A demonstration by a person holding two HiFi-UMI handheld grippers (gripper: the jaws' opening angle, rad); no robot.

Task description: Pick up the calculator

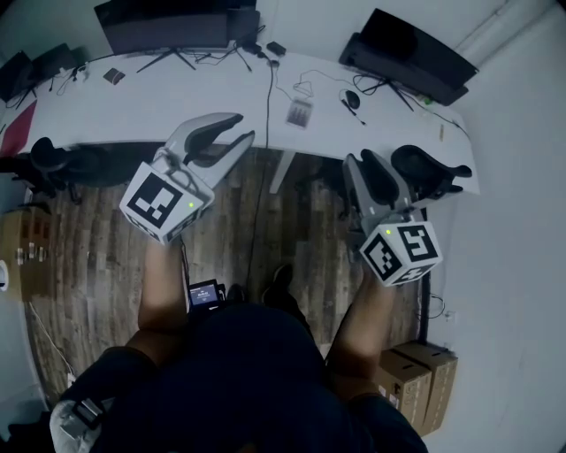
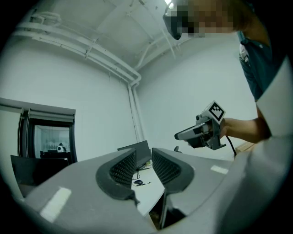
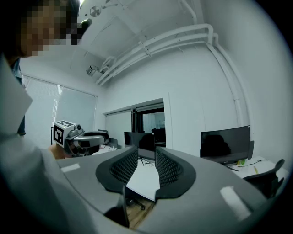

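Calculator (image 1: pixel 299 112), as far as I can judge, is the small pale rectangle lying flat on the white desk (image 1: pixel 159 106), just right of centre in the upper part of the head view; it is too small there to make out keys or a display. A black cable (image 1: pixel 268 93) runs down the desk just to its left, and a dark mouse (image 1: pixel 352 99) sits near it on the right, with bare desk around the slab itself. It should be light and stiff, a thin plastic body with a smooth and rather slippery case, so the sensible hold is across its two long edges, with one jaw slid down beside each edge, rather than a pinch on the key face. Lying so flat, it may skate on the desk if a jaw nudges it first. Neither gripper is near it. The left gripper (image 1: pixel 240 126) hangs over the desk's front edge at centre left, its jaws a narrow gap apart with nothing between them. The right gripper (image 1: pixel 361 157) is lower and to the right, over the wooden floor (image 1: pixel 292 221) beside a black chair (image 1: pixel 429 172), its jaws likewise slightly parted and empty. Dark monitors (image 1: pixel 177 22) stand along the far side of the desk at the top of the frame.
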